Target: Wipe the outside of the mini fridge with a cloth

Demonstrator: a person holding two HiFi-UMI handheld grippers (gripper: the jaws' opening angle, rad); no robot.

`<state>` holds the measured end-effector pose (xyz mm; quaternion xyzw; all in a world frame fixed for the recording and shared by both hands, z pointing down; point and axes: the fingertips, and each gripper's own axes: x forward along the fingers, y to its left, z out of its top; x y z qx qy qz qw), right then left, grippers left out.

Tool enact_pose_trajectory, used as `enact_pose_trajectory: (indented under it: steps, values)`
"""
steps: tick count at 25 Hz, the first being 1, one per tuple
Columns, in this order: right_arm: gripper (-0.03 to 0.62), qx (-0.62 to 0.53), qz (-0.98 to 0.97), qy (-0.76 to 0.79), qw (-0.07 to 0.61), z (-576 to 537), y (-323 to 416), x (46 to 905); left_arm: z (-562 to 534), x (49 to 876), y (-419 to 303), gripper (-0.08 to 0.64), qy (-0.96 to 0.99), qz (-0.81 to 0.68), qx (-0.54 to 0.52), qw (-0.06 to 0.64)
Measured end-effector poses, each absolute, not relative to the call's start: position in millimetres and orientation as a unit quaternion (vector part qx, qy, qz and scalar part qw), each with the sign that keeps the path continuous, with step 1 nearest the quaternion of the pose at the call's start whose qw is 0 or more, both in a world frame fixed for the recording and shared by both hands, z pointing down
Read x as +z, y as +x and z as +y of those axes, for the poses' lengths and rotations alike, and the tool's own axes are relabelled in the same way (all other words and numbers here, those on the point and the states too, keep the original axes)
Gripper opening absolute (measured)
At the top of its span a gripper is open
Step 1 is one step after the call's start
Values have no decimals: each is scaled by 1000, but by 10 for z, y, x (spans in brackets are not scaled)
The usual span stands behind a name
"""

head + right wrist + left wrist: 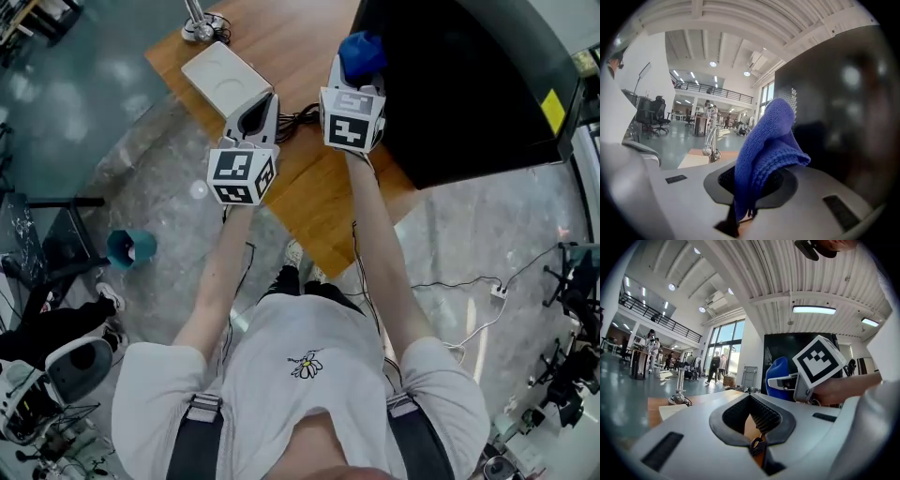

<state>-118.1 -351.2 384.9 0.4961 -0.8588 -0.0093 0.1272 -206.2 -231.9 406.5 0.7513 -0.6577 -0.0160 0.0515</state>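
Cloth (pixel 361 52) at the top of the head view, pinched in the right gripper (pixel 359 73) just beside the black fridge (pixel 469 94); the left gripper (pixel 255 111) hangs over the surface (pixel 309 202). Left gripper view: jaws together, nothing between them. Right gripper view: jaws clamped on the cloth, fridge at frame right. Wiping looks barely begun, and I can't tell if the cloth is touching.

Arms outstretched; left gripper (pixel 262 105) fingers together, right gripper (pixel 359 75) fingers clamped.
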Motion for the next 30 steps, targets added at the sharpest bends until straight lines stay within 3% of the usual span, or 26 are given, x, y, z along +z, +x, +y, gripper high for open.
enact_pose_trajectory:
  steps: [6, 30]
  values:
    - [67, 12, -850, 502, 160, -3803, -1369, 4170, -2468, 4148, -2162, 2, 747, -662, -17, 59]
    - [67, 60, -802, 580, 128, -3757, -706, 4272, -2355, 4177, -1945, 2, 759, -648, -18, 60]
